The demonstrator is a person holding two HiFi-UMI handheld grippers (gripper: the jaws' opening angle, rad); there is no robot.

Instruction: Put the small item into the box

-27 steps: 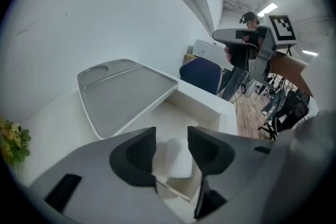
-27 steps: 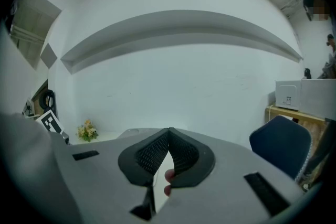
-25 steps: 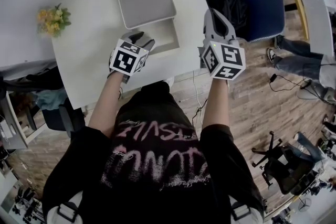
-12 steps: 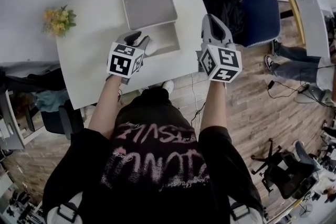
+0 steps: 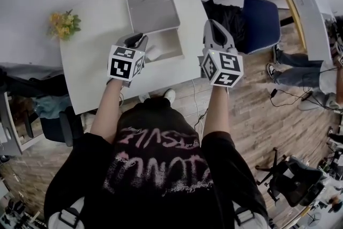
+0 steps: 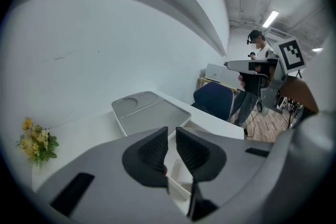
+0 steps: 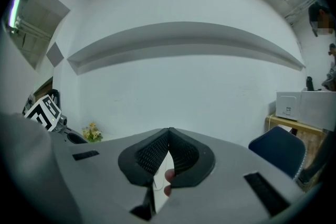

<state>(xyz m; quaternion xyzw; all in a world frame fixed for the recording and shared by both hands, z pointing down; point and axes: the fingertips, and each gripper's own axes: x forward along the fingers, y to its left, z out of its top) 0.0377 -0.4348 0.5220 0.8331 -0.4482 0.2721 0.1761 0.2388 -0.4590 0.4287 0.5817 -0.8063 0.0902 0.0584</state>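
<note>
Standing at a smooth white table (image 5: pixel 91 45), a person in a black printed shirt is seen from steeply above. Both forearms are stretched forward, and a grey plastic gripper is held in each hand.

A flat box (image 5: pixel 153 8) of matte grey plastic is laid open on the table. Its rectangular lid, with rounded corners and a round recess in one corner, lies back flat. The paler tray (image 5: pixel 167 43) is the part nearest the person.

The left gripper (image 5: pixel 138 39) is held low over the tray's near left corner, with its marker cube turned up toward the camera. Its black ribbed pads (image 6: pixel 152 152) are closing, with a narrow gap between them, and nothing can be made out pressed there.

A small white rounded piece, apparently the small item (image 5: pixel 153 52), is seen at the tray's near edge, just beside the left gripper's tips. Whether it rests on the table or in the tray cannot be told.

The right gripper (image 5: pixel 213 24) is held by the table's right edge and pointed forward. Its ribbed pads are brought together at the tips, with nothing between them.

A bunch of yellow flowers (image 5: pixel 64 24) lies at the table's far left. A blue padded chair (image 5: pixel 260 21) stands beyond the right edge, on a wooden floor (image 5: pixel 257 115).
</note>
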